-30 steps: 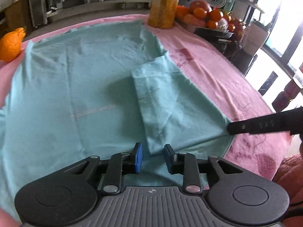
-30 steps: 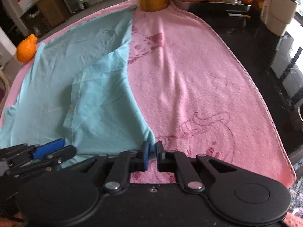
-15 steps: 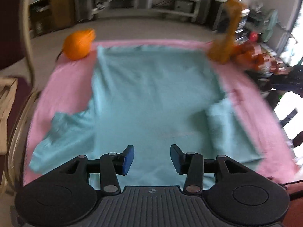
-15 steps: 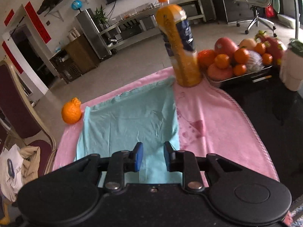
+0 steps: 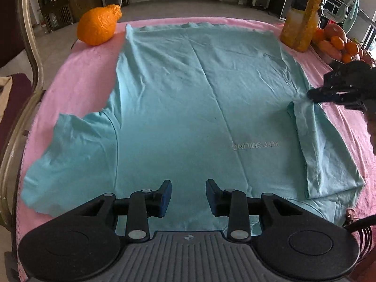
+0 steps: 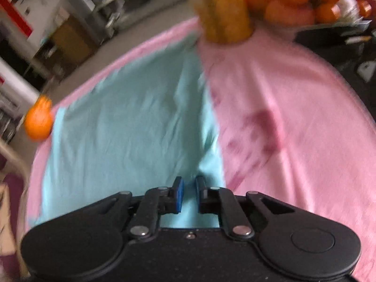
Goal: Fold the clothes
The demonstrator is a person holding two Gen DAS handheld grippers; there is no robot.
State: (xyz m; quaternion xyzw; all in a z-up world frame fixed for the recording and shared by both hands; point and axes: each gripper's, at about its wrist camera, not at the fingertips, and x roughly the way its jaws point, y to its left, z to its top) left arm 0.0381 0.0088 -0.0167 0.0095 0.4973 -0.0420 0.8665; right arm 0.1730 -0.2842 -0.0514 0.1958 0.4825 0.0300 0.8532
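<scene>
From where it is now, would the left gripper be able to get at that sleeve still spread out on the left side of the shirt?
Probably yes. The left gripper is open above the shirt, and the unfolded sleeve lies flat on the pink towel with nothing on it or between them.

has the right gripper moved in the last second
Yes. The right gripper has gone from the shirt's near right corner up its right edge toward the juice bottle, now at the sleeve fold, jaws slightly apart.
</scene>
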